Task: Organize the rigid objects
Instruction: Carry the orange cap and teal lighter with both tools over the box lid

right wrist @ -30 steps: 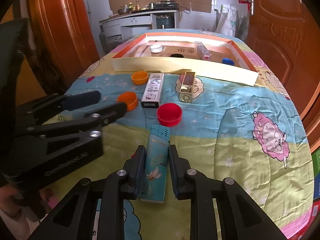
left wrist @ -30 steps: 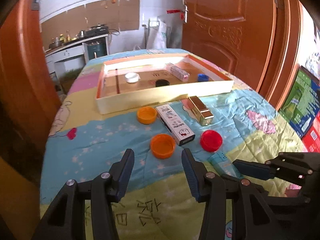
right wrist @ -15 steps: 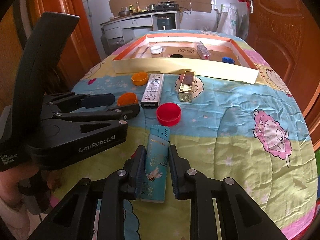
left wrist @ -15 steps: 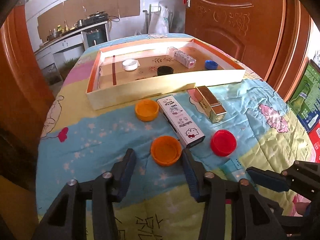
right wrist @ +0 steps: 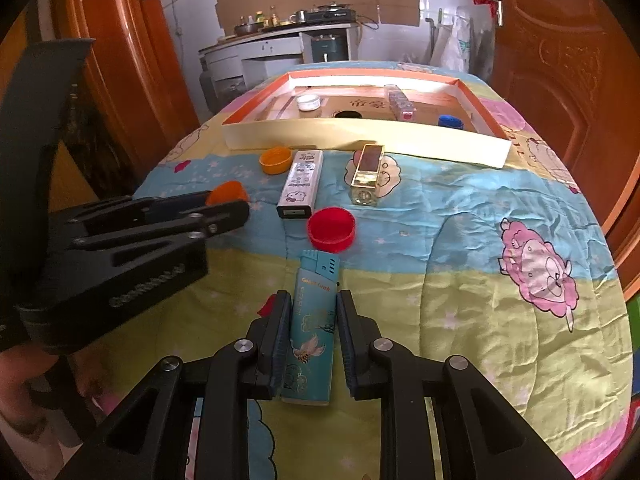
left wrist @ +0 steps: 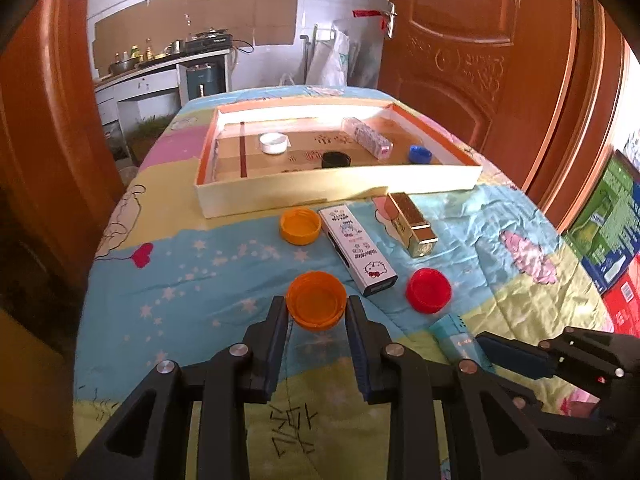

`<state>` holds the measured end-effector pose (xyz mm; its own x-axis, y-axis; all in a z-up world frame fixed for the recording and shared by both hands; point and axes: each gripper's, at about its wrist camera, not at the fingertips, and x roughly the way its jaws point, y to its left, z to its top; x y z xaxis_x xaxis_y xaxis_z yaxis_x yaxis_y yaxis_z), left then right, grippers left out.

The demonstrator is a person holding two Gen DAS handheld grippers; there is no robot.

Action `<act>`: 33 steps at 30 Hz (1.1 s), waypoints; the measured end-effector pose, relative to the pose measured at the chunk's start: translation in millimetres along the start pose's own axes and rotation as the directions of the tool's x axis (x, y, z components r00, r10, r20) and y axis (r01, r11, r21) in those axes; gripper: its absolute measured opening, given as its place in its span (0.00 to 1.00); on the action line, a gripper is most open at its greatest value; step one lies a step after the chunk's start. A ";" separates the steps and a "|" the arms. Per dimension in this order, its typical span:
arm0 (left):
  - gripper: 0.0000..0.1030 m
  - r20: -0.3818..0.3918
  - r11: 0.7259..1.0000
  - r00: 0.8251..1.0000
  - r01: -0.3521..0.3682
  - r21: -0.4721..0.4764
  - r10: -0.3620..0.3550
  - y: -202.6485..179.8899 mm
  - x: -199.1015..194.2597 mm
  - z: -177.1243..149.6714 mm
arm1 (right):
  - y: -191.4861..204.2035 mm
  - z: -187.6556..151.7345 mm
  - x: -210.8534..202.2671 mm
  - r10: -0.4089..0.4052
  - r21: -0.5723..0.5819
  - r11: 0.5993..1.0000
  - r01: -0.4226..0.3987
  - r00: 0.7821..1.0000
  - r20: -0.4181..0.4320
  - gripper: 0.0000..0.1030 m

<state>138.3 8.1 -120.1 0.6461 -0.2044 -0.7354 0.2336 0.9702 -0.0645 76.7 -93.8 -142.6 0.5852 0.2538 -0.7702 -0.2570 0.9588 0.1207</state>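
My left gripper (left wrist: 316, 312) is closed around an orange bottle cap (left wrist: 316, 300), which lies on the patterned cloth; its fingers touch the cap's sides. My right gripper (right wrist: 312, 312) is shut on a teal lighter (right wrist: 310, 328) that lies on the cloth. The left gripper (right wrist: 224, 208) also shows in the right wrist view, with the orange cap (right wrist: 226, 192) between its tips. Loose on the cloth are a second orange cap (left wrist: 300, 226), a white cartoon box (left wrist: 358, 248), a gold box (left wrist: 412, 224) and a red cap (left wrist: 428, 290).
A shallow cardboard tray (left wrist: 336, 196) stands at the far end of the table. It holds a white cap (left wrist: 273, 143), a black cap (left wrist: 336, 159), a blue cap (left wrist: 420, 154) and a clear box (left wrist: 366, 142). Wooden doors stand on both sides.
My left gripper has moved forward to the orange cap and its fingers have closed in on it. My right gripper has stayed shut on the lighter.
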 end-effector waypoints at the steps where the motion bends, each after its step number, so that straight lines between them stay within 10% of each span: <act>1: 0.29 0.004 1.000 1.000 0.000 -0.008 0.000 0.1 -3.1 0.3 | -0.4 0.5 -1.1 -0.003 0.000 1.000 0.003 1.000 0.003 0.23; 33: 0.29 0.165 0.985 0.980 -0.090 -0.148 0.115 -2.6 -57.3 46.7 | -30.6 72.6 -59.3 -0.120 -0.034 0.991 0.128 0.975 0.187 0.22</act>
<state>134.6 11.2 -46.2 0.7799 -0.1103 -0.6161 0.0639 0.9932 -0.0970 105.7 -128.9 -55.2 0.7454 0.1565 -0.6480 -0.2060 0.9785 -0.0006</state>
